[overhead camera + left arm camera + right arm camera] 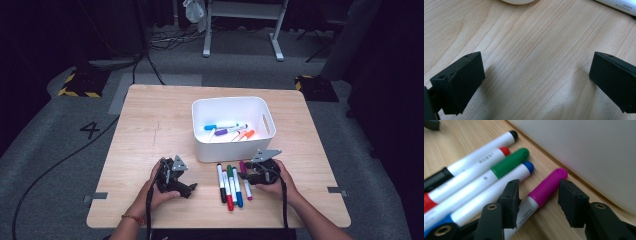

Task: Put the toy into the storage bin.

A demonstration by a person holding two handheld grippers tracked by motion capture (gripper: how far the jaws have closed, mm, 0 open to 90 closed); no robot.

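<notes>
Right claw (537, 195) spread astride magenta-capped marker (541, 191), not pinching, left claw (536, 77) spread over bare table (529, 50)

the magenta-capped marker (541, 192) has a white barrel and a rounded pink-purple cap, and it lies flat on the counter (150, 125), cap end pointing toward the wall of the white bin (227, 147) and just short of it. it is the rightmost of a row of markers lying side by side in front of the bin, just beside the blue-capped marker (499, 186), with green, red and black ones beyond. its barrel, right where the cap begins, sits between the two jaws of the right tool (537, 202), and a gap shows on the right-hand side.
</notes>
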